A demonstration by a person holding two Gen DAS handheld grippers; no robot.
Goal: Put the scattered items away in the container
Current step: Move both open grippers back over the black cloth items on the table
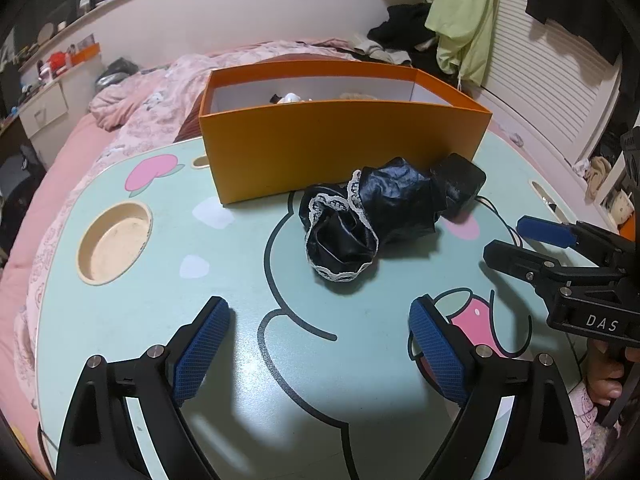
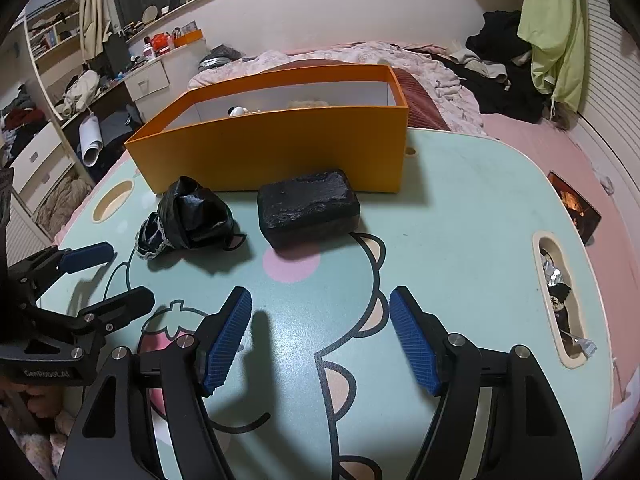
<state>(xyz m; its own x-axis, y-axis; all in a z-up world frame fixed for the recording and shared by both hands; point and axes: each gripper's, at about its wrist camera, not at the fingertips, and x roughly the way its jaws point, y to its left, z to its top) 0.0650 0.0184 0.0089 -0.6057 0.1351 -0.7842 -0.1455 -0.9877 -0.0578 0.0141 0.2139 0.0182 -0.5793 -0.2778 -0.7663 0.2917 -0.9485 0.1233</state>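
My left gripper [image 1: 320, 344] is spread wide, nothing between the jaws. My right gripper [image 2: 320, 340] is also parted and empty. Both hang over the mint cartoon lap table [image 2: 460, 220]. The black lace-trimmed satin cloth [image 1: 360, 220] lies crumpled just in front of the orange box [image 1: 344, 148]. The black wrapped block [image 2: 308, 206] sits beside the cloth, near the box's front wall. Small items already lie inside the box.

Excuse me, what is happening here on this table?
A person holds two grippers over a small lap table on a bed. The left gripper and right gripper are both open and empty. A black lace-trimmed cloth and a black block lie before the orange box, not yet tidied in.
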